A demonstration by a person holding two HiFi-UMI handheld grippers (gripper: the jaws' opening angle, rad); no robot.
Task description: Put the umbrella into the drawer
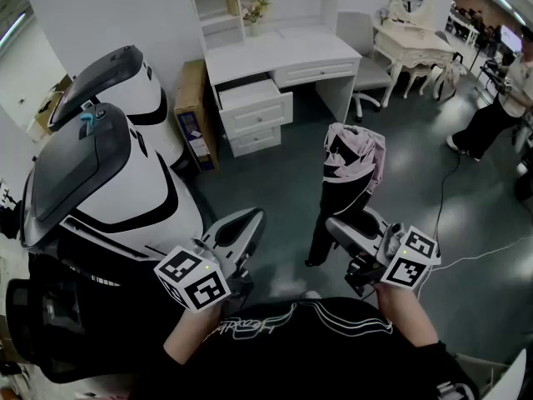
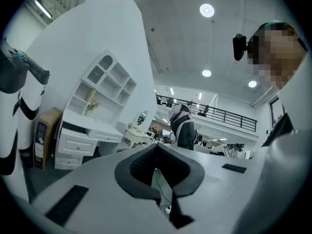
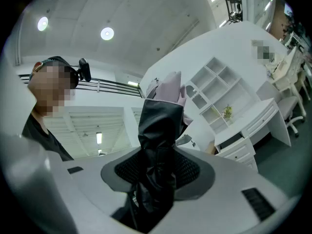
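The folded umbrella [image 1: 352, 163], black with a pale pink flap at its top, stands roughly upright over the dark floor in the head view. My right gripper [image 1: 340, 225] is shut on its lower part; in the right gripper view the black fabric [image 3: 157, 130] fills the space between the pads. My left gripper [image 1: 251, 218] hovers to the left of the umbrella, apart from it, shut with nothing held; its pads [image 2: 146, 165] meet at the tips. The white desk [image 1: 275, 52] stands ahead, its upper left drawer [image 1: 254, 98] pulled open.
Two large white-and-black machine shells [image 1: 100, 182] crowd the left side. A cardboard box [image 1: 193, 115] leans beside the desk. An office chair [image 1: 366, 69], a white vanity table [image 1: 416, 44] and a person [image 1: 500, 107] are at the right. A cable [image 1: 466, 261] runs across the floor.
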